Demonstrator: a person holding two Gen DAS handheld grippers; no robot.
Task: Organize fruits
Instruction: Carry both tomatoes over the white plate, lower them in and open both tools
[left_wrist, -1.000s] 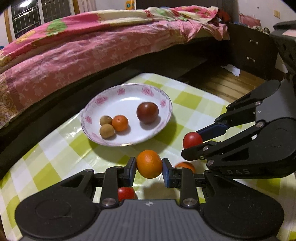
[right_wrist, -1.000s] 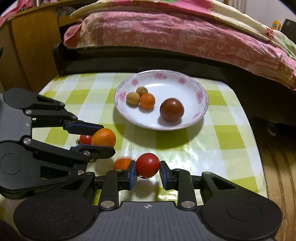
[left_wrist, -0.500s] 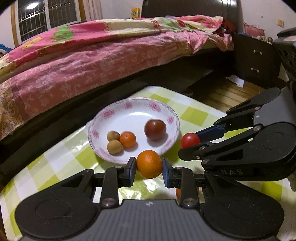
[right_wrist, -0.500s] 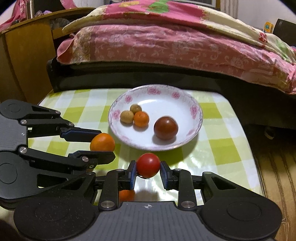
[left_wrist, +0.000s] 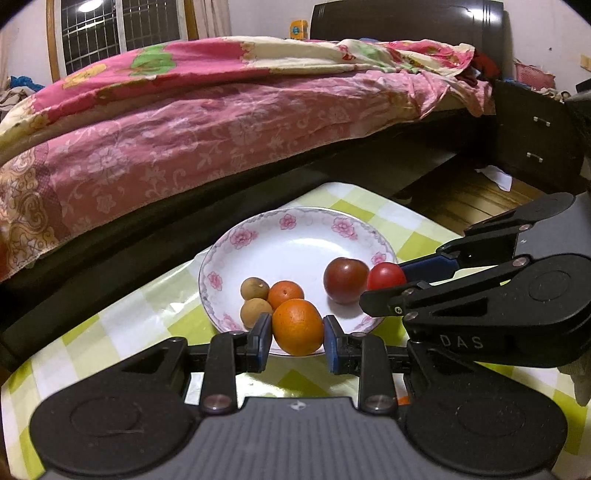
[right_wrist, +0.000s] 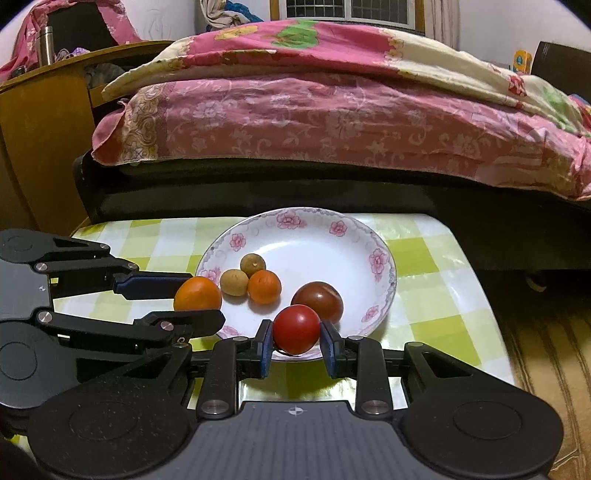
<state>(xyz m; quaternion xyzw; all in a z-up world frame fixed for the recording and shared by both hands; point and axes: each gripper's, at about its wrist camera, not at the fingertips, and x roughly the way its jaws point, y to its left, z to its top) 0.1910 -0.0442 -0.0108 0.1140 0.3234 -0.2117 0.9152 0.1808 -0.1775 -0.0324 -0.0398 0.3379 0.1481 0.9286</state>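
The left hand-held gripper (left_wrist: 297, 338) clenches an orange (left_wrist: 297, 326), the right hand-held gripper (right_wrist: 296, 341) a tomato (right_wrist: 296, 328), both over the near rim of the plate (right_wrist: 314, 225). Four fruits lie inside, its far half bare; the tabletop (right_wrist: 436, 288) ends close behind it at the bed (right_wrist: 332, 122).

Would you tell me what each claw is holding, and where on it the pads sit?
The left claw holds an orange by its two opposite sides; the right claw holds a red tomato likewise.
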